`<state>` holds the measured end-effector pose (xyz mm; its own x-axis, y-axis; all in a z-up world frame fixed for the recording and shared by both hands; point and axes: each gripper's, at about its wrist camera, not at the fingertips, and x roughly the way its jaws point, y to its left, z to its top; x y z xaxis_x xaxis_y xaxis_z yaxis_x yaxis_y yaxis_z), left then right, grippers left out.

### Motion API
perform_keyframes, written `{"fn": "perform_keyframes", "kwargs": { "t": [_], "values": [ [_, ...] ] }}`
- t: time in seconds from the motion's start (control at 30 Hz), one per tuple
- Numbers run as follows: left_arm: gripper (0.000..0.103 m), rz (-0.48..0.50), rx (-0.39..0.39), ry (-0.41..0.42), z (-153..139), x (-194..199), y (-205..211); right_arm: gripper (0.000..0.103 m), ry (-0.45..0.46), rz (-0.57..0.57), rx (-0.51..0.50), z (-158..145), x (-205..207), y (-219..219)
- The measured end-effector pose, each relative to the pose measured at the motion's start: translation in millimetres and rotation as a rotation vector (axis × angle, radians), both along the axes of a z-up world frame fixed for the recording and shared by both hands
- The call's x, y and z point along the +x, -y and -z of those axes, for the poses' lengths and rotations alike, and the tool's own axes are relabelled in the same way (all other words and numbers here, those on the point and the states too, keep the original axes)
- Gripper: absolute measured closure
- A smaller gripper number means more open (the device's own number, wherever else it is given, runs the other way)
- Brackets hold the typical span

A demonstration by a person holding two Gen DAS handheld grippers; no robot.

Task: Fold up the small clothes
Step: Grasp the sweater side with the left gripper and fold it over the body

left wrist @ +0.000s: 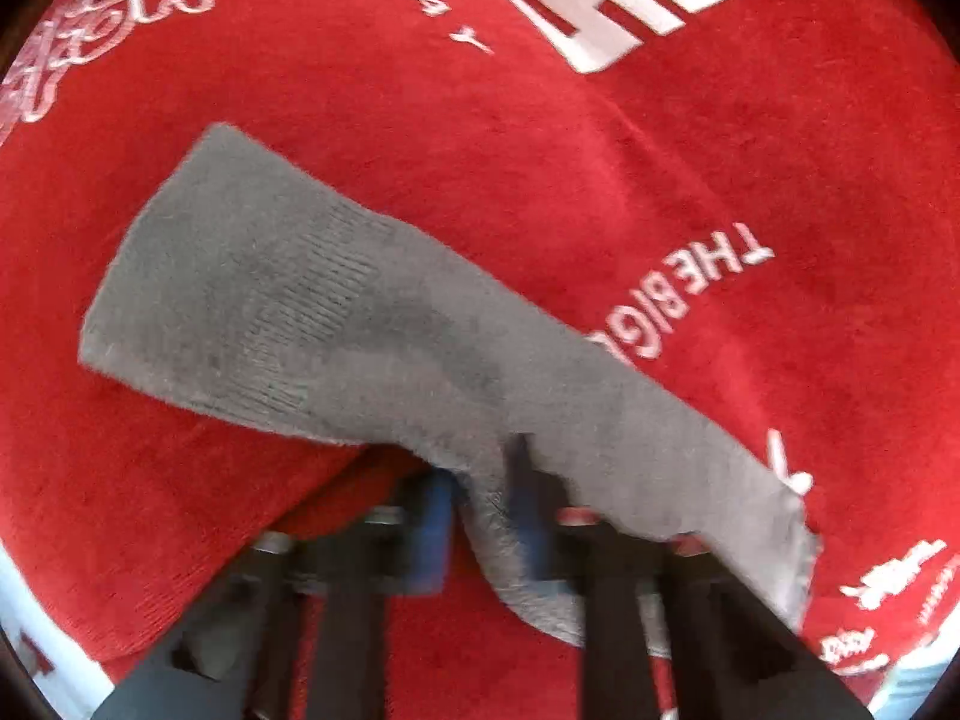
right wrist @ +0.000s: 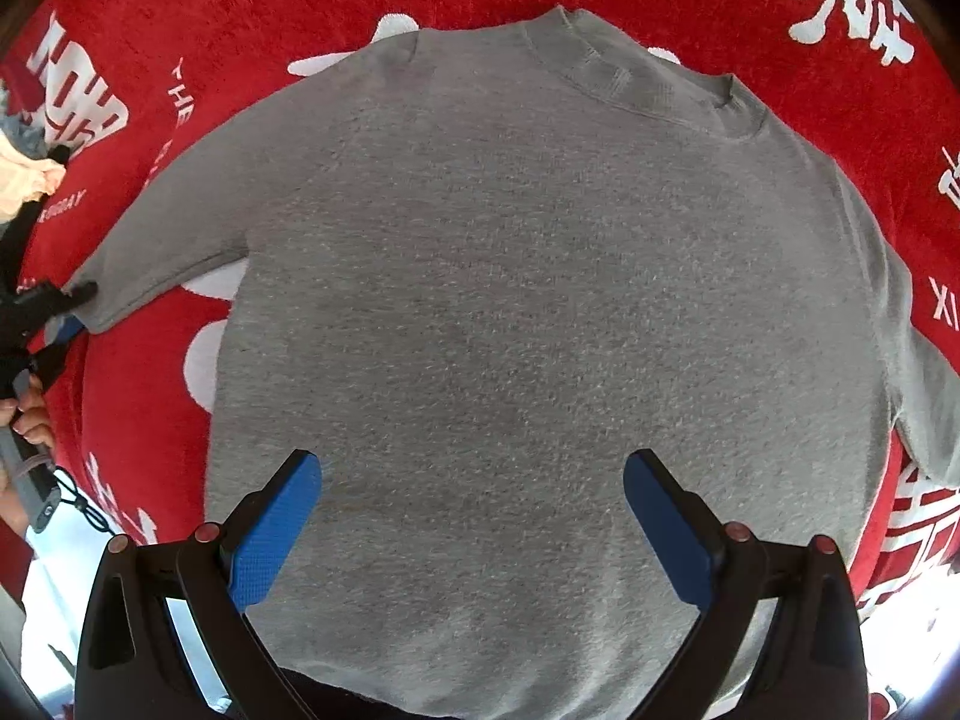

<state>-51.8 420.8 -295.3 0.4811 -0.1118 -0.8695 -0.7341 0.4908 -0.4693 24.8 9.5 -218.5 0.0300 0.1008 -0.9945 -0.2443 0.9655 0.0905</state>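
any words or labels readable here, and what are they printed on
"THE BIG" then cut off by the grey sweater sleeve: white print on the red cloth, left wrist view.
"THE" above a blurred word ending "DAY": red cloth, right wrist view.
Large white characters on the red cloth: too cropped to read.
Grey sweater: no print.
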Motion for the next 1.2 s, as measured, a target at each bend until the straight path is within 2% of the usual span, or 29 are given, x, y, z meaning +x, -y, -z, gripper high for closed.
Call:
{"fn": "perform_keyframes", "kwargs": {
  "t": [0.17,0.3,0.43,0.57,0.73,0.83,0.93,0.97,1.0,1.03,1.1,1.2],
  "values": [
    [0.091,0.098,0.072,0.06,-35,16,24,0.002,0.013,0.027,0.028,-10,-7,18],
    [0.091,0.235,0.101,0.159,-79,47,73,0.002,0.019,0.076,0.043,-14,-7,41],
    [0.091,0.412,0.084,0.275,-121,89,148,0.002,0.048,0.14,0.06,-25,-4,80],
    [0.091,0.634,0.027,0.367,-143,137,260,0.002,0.066,0.217,0.064,-33,1,134],
    [0.091,0.843,-0.027,0.326,-121,163,389,0.002,0.089,0.309,0.042,-35,5,206],
    [0.091,0.946,0.033,0.222,-93,166,453,0.002,0.079,0.363,0.027,-28,3,245],
    [0.09,1.004,0.1,0.134,-80,159,481,0.002,0.068,0.393,0.017,-20,3,272],
    [0.088,1.021,0.133,0.108,-80,155,485,0.002,0.064,0.397,0.018,-17,4,279],
    [0.074,1.031,0.168,0.09,-83,150,484,0.002,0.062,0.399,0.02,-17,5,282],
    [0.048,1.026,0.197,0.08,-88,146,481,0.002,0.062,0.399,0.027,-16,9,284],
    [0.025,0.999,0.253,0.071,-100,142,464,0.002,0.069,0.39,0.047,-15,13,278],
    [0.025,0.946,0.316,0.066,-122,138,427,0.002,0.098,0.349,0.086,-21,29,257]
  ]
}}
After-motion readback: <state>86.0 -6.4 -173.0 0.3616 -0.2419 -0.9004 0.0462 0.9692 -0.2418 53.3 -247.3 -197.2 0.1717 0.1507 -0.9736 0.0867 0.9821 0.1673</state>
